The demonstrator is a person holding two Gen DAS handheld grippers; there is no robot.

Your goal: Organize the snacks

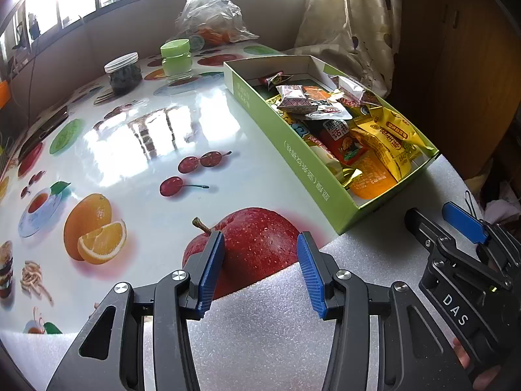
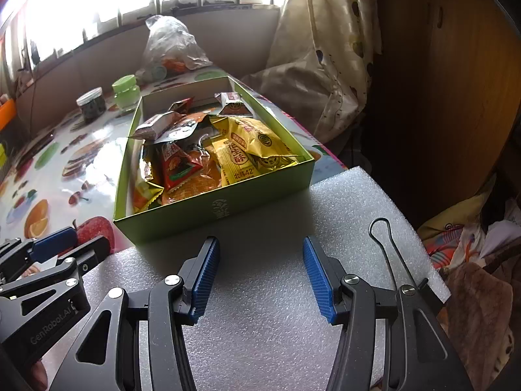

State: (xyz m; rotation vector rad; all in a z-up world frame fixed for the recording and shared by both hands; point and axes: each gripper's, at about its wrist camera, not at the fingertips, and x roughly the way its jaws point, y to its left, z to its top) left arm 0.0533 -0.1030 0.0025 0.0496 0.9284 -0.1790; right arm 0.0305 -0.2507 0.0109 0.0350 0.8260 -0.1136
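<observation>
A green cardboard box [image 1: 302, 159] [image 2: 208, 215] lies on the fruit-print table, filled with several wrapped snacks [image 1: 364, 137] [image 2: 208, 159] in yellow, orange, red and silver. My left gripper [image 1: 260, 267] hovers open and empty over the table's near edge, left of the box, above a printed apple. My right gripper [image 2: 260, 273] is open with nothing between its blue pads, above a white foam sheet [image 2: 276, 293] just in front of the box. Each gripper shows at the other view's edge: the right gripper [image 1: 456, 228], the left gripper [image 2: 65, 244].
At the back stand a dark-filled jar with a white lid [image 1: 123, 71], a green-lidded jar [image 1: 176, 58] and a clear plastic bag [image 1: 208, 13]. A dark phone [image 1: 45, 127] lies far left. A binder clip [image 2: 390, 251] sits on the foam. A curtain [image 2: 325, 49] hangs at right.
</observation>
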